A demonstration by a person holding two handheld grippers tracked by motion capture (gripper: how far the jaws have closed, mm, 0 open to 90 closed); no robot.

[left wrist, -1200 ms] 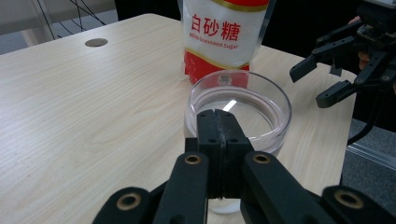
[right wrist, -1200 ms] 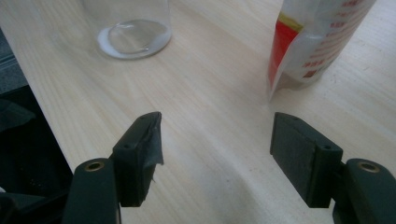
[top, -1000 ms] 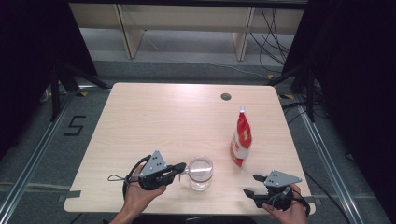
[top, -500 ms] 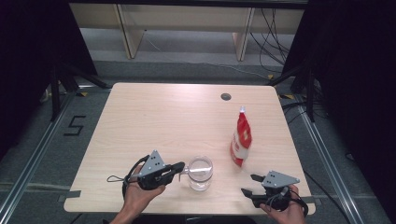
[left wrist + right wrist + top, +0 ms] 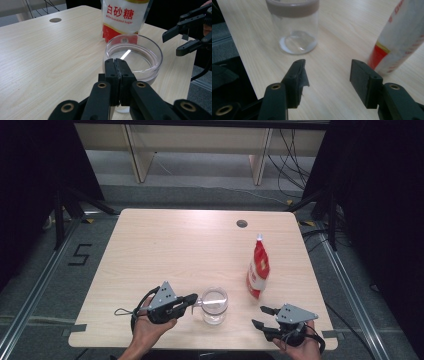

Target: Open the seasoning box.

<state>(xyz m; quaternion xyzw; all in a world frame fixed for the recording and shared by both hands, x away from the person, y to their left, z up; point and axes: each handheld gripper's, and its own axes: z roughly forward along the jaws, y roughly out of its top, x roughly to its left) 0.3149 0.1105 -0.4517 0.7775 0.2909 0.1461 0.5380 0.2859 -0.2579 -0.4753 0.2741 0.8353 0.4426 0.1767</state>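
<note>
We have the glass mug (image 5: 214, 305) steadied near the front edge of the surface (image 5: 165, 245), our left claw (image 5: 190, 299) clenched on its handle. Our right claw (image 5: 261, 316), empty and just been closing, hasn't reached the sugar bag (image 5: 258, 268) standing just behind; nothing looks poured yet.

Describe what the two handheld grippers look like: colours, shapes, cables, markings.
Both the left gripper and the right gripper are black, each with two jointed jaws held by brass-coloured pivot pins. A grey three-cornered plate tops each body. A thin black cable loops from the left one, and another trails from the right. The right gripper's pads are flat, rectangular blocks. No lettering is legible.
</note>
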